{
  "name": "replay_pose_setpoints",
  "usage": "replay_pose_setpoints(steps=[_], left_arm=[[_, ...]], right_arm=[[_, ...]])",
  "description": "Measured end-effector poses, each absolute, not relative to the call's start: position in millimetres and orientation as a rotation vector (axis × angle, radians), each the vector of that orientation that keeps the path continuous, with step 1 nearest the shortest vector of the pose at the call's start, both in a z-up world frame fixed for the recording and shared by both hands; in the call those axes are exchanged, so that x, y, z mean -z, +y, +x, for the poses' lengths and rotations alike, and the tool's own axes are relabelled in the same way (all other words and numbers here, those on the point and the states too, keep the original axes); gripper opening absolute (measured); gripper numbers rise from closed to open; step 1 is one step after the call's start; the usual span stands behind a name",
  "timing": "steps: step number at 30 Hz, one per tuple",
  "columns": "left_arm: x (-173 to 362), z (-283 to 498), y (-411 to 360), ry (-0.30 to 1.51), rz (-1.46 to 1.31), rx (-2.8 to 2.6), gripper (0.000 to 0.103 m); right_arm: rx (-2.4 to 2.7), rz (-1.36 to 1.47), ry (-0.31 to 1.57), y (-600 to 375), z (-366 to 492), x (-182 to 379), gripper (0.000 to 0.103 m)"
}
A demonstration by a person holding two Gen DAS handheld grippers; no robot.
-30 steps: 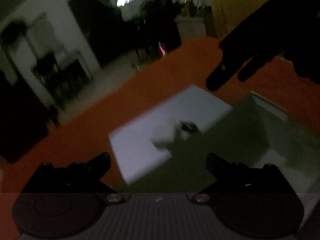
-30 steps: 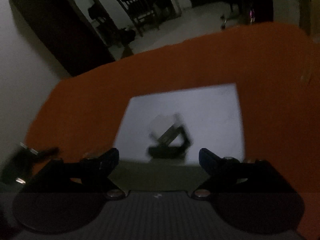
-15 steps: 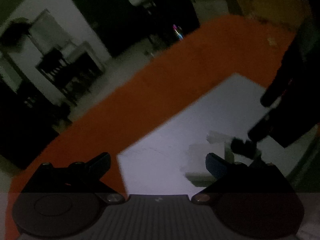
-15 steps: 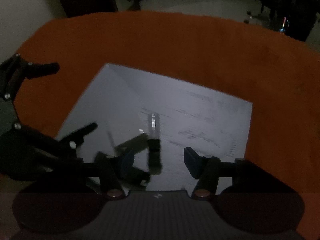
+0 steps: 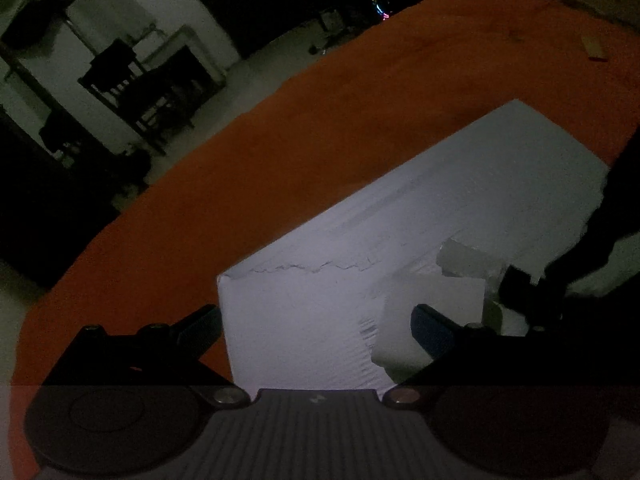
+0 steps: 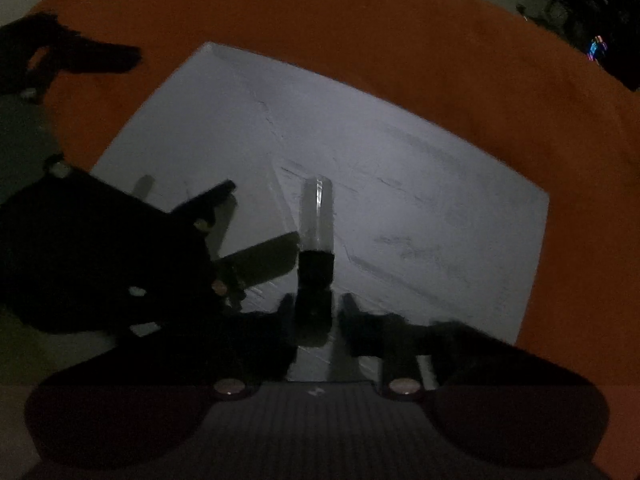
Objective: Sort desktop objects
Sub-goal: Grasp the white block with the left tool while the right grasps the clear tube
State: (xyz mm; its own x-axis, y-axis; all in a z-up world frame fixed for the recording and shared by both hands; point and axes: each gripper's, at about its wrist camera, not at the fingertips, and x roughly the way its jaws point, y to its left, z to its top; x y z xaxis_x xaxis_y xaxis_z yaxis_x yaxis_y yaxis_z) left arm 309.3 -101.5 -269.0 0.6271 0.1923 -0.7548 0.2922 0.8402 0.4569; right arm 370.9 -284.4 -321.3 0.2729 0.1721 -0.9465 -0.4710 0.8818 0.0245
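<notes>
Marker (image 6: 316, 240), black-bodied with a clear cap, is lying on a white sheet (image 6: 400, 184) and pointing straight ahead of the right gripper (image 6: 314, 312), whose two dark fingertips are sitting clenched against the marker's black barrel, one on each side, with the clear cap sticking out beyond them. The sheet is spreading out ahead of and to both sides of that gripper, creased and faintly scribbled on, and lying on an orange tabletop (image 6: 360, 20) that is curving around it in the dim light. To the left of the right gripper, the left gripper (image 6: 224, 220) is hanging over the sheet with its fingers spread apart and nothing between them, one finger reaching close to the marker's side, though whether it is touching is too dark to tell. In the left wrist view the left gripper (image 5: 316, 324) is standing released above the near corner of the white sheet (image 5: 320, 320), its left finger over the orange tabletop (image 5: 280, 140) and its right finger over the paper. Just beyond its right finger a pale, torn-looking piece (image 5: 432, 320) is lying on the sheet, and the dark right gripper (image 5: 532, 292) is coming in from the right edge. Beyond the table, dark furniture (image 5: 120, 76) is standing against a pale wall.
</notes>
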Motion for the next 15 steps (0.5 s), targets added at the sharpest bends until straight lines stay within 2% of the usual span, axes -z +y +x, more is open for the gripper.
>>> replay_pose_setpoints(steps=[7,12,15], left_arm=[[274.7,317.5,-105.0,0.932,0.556,0.125,0.102],[276.8,325.0,-103.1,1.032,0.436,0.224,0.102],[286.3,327.0,-104.6,1.097,0.455,0.222,0.102]], right_arm=[[-0.422,-0.182,1.222,-316.4,359.7,317.0,0.024],[-0.387,-0.165,1.235,-340.4,355.2,314.3,0.024],[-0.381,-0.137,1.240,-347.1,352.2,311.2,0.024]])
